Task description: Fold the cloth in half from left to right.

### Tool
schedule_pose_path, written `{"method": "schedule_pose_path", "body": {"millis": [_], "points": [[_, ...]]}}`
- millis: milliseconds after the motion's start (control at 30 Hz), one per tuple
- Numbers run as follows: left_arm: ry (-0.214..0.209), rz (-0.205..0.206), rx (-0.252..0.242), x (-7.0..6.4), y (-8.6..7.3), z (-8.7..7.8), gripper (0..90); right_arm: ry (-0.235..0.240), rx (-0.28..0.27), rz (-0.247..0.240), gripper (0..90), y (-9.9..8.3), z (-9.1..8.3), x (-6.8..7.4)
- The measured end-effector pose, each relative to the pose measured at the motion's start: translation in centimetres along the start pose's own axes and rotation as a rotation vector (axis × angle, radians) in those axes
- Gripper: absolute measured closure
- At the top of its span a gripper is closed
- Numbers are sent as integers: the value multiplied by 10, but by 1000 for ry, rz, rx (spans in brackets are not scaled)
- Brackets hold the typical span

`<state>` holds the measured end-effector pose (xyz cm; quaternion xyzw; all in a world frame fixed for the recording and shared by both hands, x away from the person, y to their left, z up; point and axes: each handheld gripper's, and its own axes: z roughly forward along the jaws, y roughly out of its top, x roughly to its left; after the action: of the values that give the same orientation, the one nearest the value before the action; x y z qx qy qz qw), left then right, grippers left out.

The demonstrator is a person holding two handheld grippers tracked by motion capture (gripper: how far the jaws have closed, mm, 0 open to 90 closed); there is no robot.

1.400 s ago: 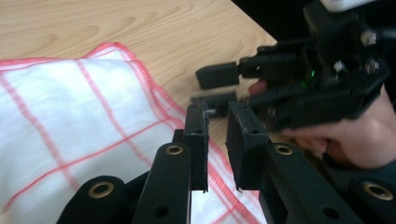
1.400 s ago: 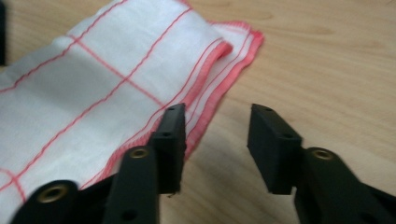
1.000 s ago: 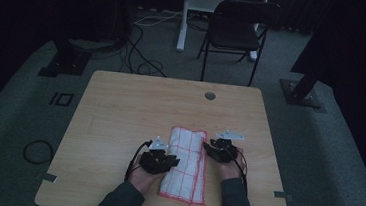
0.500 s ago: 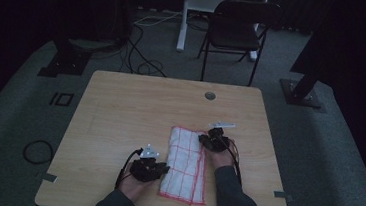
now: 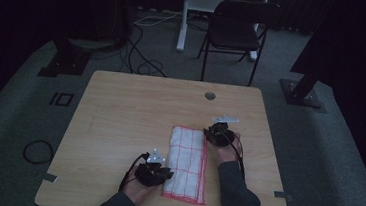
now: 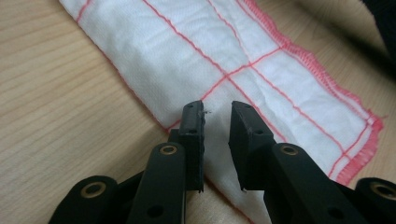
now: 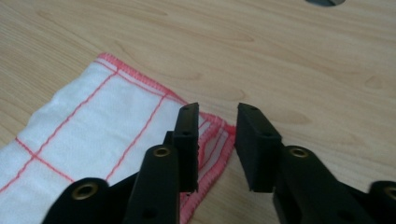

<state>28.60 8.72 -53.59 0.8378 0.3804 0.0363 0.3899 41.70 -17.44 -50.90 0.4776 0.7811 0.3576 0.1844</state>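
Cloth point(image 5: 187, 162), folded, looks light and limp, best pinched at its stitched corners, where left gripper point(image 6: 217, 123) and right gripper point(image 7: 218, 126) hover open, holding nothing.

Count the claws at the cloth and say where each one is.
2. The left claw sits at the near left edge of the folded cloth, jaws open. The right claw sits at its far right corner, jaws open too.
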Motion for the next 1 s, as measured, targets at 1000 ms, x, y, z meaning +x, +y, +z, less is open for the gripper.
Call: {"method": "schedule_pose_path", "body": {"millis": [1000], "points": [[36, 36, -4, -3, 1, -5, 813, -44, 48, 28, 710, -5, 11, -6]]}}
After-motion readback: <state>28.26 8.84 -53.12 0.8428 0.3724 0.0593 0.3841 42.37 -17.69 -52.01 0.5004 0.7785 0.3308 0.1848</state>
